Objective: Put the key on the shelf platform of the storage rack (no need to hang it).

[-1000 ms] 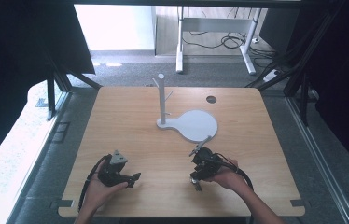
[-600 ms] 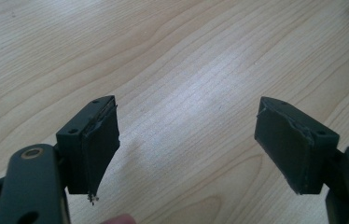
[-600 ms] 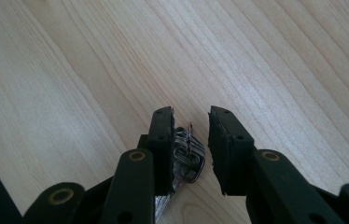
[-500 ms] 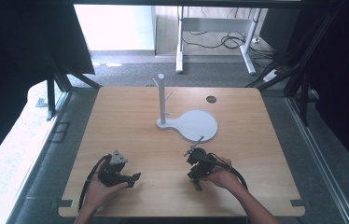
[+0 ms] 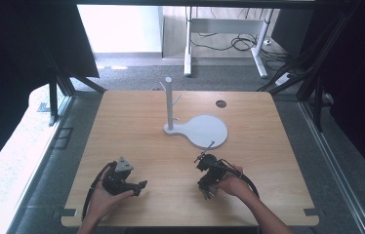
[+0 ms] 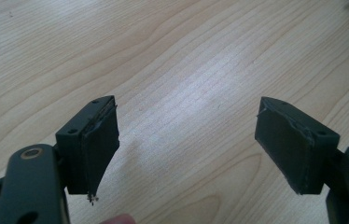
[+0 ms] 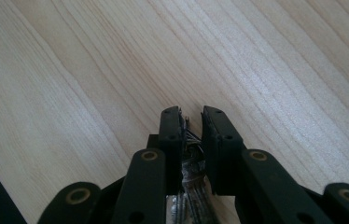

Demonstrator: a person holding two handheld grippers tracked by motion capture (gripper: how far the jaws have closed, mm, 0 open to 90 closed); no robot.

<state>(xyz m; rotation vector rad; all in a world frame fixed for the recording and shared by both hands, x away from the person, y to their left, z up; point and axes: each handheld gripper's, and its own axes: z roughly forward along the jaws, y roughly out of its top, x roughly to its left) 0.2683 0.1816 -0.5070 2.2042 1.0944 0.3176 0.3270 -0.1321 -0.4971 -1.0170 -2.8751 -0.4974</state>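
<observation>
My right gripper (image 5: 206, 187) lies low over the wooden table (image 5: 136, 126) at the front right, held by a hand. In the right gripper view its jaws (image 7: 191, 114) stand almost together, and a small silvery, wiry thing (image 7: 192, 163) sits pinched between the pads. These jaws have just been closing on it. At the front left, my left gripper (image 5: 139, 185) rests in the other hand. Its jaws (image 6: 186, 121) are wide apart in the left gripper view, with bare wood between them.
A white stand with a pegged upright post (image 5: 169, 105) and a round flat base (image 5: 205, 130) sits mid-table, just beyond the right gripper. A small dark hole (image 5: 221, 103) marks the far right of the tabletop. Dark frame struts flank the table.
The right hand and its gripper have shifted slightly to the left. The left hand has kept still.
</observation>
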